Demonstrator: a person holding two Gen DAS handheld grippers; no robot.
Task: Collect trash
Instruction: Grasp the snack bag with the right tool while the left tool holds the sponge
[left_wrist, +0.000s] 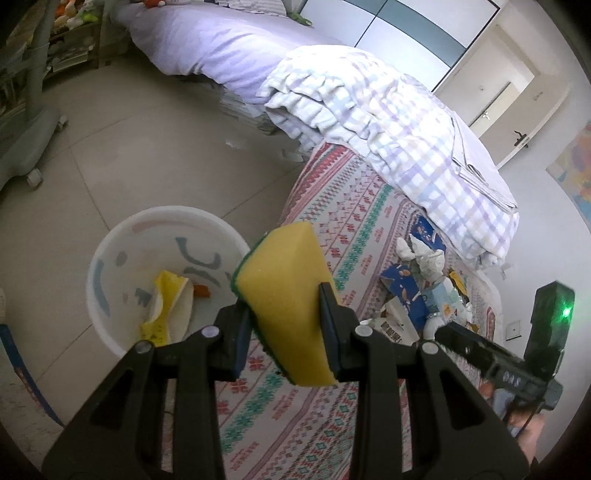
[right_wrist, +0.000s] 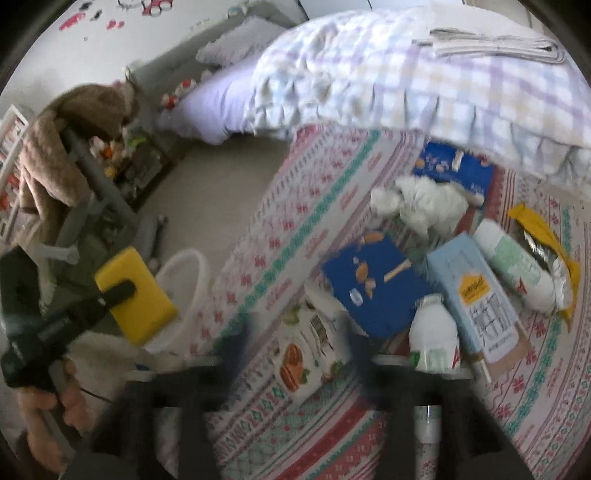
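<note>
Two grippers going here: my left gripper (left_wrist: 284, 314) is clamped on a yellow sponge (left_wrist: 284, 291) with a green scrub side, held just beside the rim of the white trash bucket (left_wrist: 110, 254) on the floor, so I'd say I'm mid-drop on this one. My right gripper (right_wrist: 295, 343) has its jaws spread with nothing between them, hanging over the pile on the patterned bedspread (right_wrist: 295, 206). Next I need to get the sponge over the bucket and let go, then probably grab that snack pouch (right_wrist: 314, 347).
</note>
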